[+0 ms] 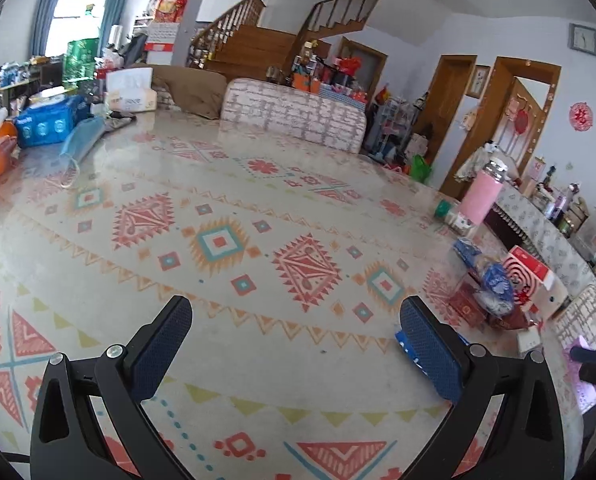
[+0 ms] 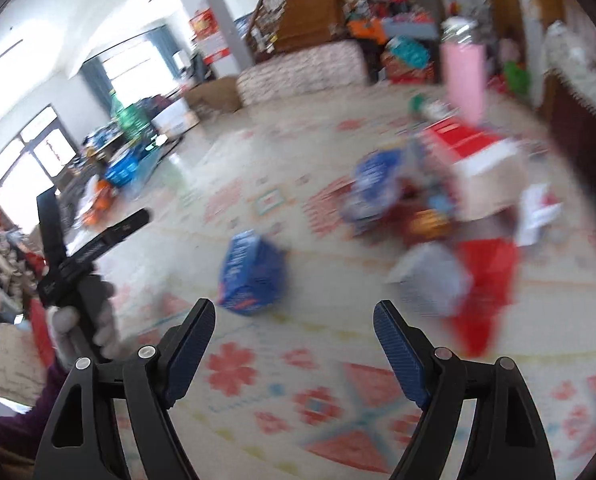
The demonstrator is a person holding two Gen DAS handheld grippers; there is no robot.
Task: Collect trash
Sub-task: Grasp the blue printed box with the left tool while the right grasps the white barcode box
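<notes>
- Patterned glossy tablecloth (image 1: 258,208) spreads beneath both tools.
- Left gripper (image 1: 296,354): jaws spread wide, nothing between them.
- Right gripper (image 2: 294,350): likewise released and empty.
- Small blue cardboard carton (image 2: 252,278), blurred, lies just ahead of the right gripper, slightly left.
- Red-and-white box (image 2: 484,168) and pink bottle (image 2: 464,80) stand farther ahead-right.

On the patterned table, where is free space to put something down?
The middle of the table is bare, ahead of the open left claw. Crowded: far-left edge by the blue pack, right edge around the pink bottle and red box.
</notes>
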